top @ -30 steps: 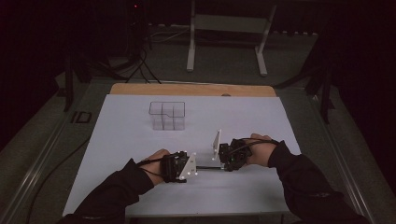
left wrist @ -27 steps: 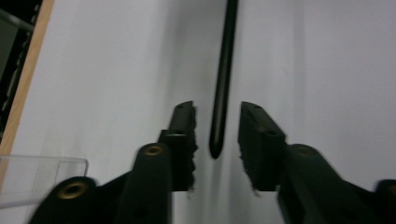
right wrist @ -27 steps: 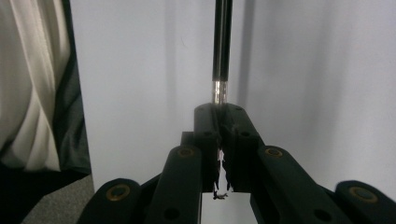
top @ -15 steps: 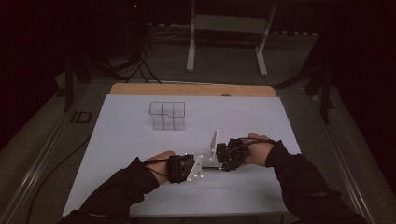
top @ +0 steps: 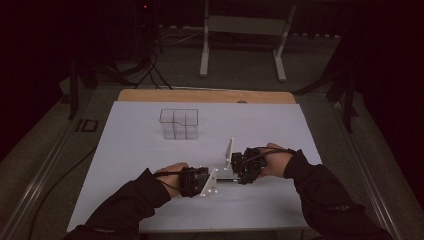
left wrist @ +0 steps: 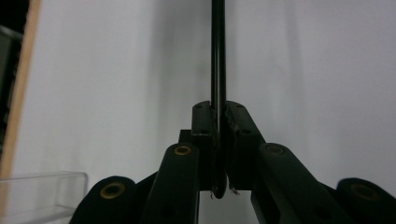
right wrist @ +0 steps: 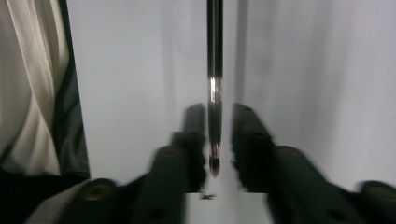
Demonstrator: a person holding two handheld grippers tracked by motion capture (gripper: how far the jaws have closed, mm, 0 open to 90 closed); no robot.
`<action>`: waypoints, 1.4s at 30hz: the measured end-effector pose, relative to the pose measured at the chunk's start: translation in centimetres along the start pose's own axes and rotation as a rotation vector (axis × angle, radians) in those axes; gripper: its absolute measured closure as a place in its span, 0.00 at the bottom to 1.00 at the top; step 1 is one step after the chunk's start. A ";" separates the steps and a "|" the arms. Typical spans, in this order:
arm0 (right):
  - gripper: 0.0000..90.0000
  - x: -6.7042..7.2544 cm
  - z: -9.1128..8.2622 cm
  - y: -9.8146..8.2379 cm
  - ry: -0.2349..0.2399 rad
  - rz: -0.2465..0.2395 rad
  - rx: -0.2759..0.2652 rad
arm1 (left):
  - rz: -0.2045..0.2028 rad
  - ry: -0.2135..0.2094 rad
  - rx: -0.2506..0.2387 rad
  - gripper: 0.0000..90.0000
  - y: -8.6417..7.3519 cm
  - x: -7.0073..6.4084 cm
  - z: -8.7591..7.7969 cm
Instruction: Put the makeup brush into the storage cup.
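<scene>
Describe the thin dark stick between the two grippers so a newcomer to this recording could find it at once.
Start at the white sheet covering the table, then go to its near edge, where the left gripper and right gripper face each other. The thin black brush spans the gap between them. Unlike the clear compartment box farther back, it is slender, dark, with a shiny metal band.

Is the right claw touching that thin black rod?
Apart. The right gripper view shows the right claw open, white table visible either side of the rod.

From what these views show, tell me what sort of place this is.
Probably a dim lab or recording bench: a white sheet over a wooden table, cables on the floor, a bare metal stand, and a clear plastic compartment box.
</scene>
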State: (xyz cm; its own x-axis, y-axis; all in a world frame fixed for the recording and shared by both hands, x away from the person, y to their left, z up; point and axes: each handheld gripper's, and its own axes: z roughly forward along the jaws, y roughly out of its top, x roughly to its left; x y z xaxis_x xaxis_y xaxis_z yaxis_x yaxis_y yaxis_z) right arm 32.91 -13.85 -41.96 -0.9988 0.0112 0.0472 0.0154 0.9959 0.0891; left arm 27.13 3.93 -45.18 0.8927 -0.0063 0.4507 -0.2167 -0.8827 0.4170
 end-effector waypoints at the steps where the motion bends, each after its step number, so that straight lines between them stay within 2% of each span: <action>1: 0.71 -0.1 -0.2 -0.1 -0.034 0.027 -0.006 | -0.012 -0.002 0.003 0.94 -0.2 0.2 0.0; 3: 0.71 -0.1 -0.3 -0.2 -0.032 0.027 -0.017 | -0.023 0.007 0.015 0.95 -0.5 0.4 0.0; 4: 0.67 0.0 -0.6 -0.4 -0.042 0.024 -0.050 | -0.045 0.006 0.020 0.95 -0.5 0.4 0.0; 5: 0.66 0.0 -0.8 -0.5 -0.049 0.026 -0.059 | -0.068 0.006 0.025 0.95 -0.7 0.6 -0.1; 6: 0.66 0.0 -0.8 -0.5 -0.049 0.026 -0.059 | -0.068 0.006 0.025 0.95 -0.7 0.6 -0.1; 7: 0.63 0.1 -1.4 -0.8 -0.082 0.054 -0.084 | -0.115 0.006 0.019 0.95 -0.8 0.7 -0.2; 8: 0.63 0.1 -1.4 -0.8 -0.082 0.054 -0.084 | -0.115 0.006 0.019 0.95 -0.8 0.7 -0.2; 9: 0.61 0.0 -1.7 -0.9 -0.095 0.061 -0.098 | -0.160 0.006 0.019 0.95 -1.0 1.0 -0.4; 10: 0.57 0.1 -2.5 -1.3 -0.127 0.093 -0.150 | -0.175 -0.002 0.017 0.95 -1.1 1.0 -0.6; 11: 0.54 0.1 -3.0 -1.6 -0.140 0.110 -0.173 | -0.176 0.003 0.017 0.95 -1.3 1.0 -0.7; 13: 0.51 0.3 -3.8 -2.1 -0.170 0.129 -0.222 | -0.205 0.001 0.017 0.95 -1.5 1.1 -1.0; 14: 0.51 0.3 -3.8 -2.1 -0.170 0.129 -0.222 | -0.205 0.001 0.017 0.95 -1.5 1.1 -1.0; 16: 0.46 0.6 -4.9 -2.9 -0.218 0.158 -0.298 | -0.239 0.009 0.012 0.95 -1.9 1.2 -1.3; 22: 0.35 1.3 -6.3 -4.5 -0.316 0.228 -0.420 | -0.308 0.044 -0.023 0.95 -2.8 1.4 -2.3; 27: 0.25 1.6 -7.4 -6.3 -0.379 0.316 -0.575 | -0.379 0.065 -0.055 0.95 -3.6 1.8 -3.0; 32: 0.17 2.1 -7.4 -7.5 -0.412 0.391 -0.676 | -0.463 0.083 -0.101 0.95 -4.5 2.1 -3.6; 35: 0.15 2.6 -7.1 -7.8 -0.422 0.418 -0.715 | -0.504 0.074 -0.104 0.95 -4.8 2.1 -3.5; 37: 0.15 2.9 -6.8 -8.0 -0.432 0.449 -0.755 | -0.541 0.048 -0.122 0.95 -5.1 2.1 -3.5; 42: 0.12 3.2 -5.6 -8.2 -0.432 0.512 -0.837 | -0.589 0.077 -0.141 0.95 -5.7 1.9 -3.9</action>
State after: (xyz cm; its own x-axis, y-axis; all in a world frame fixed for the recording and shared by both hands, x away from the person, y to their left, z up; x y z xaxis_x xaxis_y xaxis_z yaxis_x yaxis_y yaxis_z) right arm 29.80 -22.49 -36.97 -0.7936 0.6045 -0.0689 0.3002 0.4875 0.8199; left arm 28.53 10.74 -43.59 0.8481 0.5031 0.1660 0.2499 -0.6562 0.7120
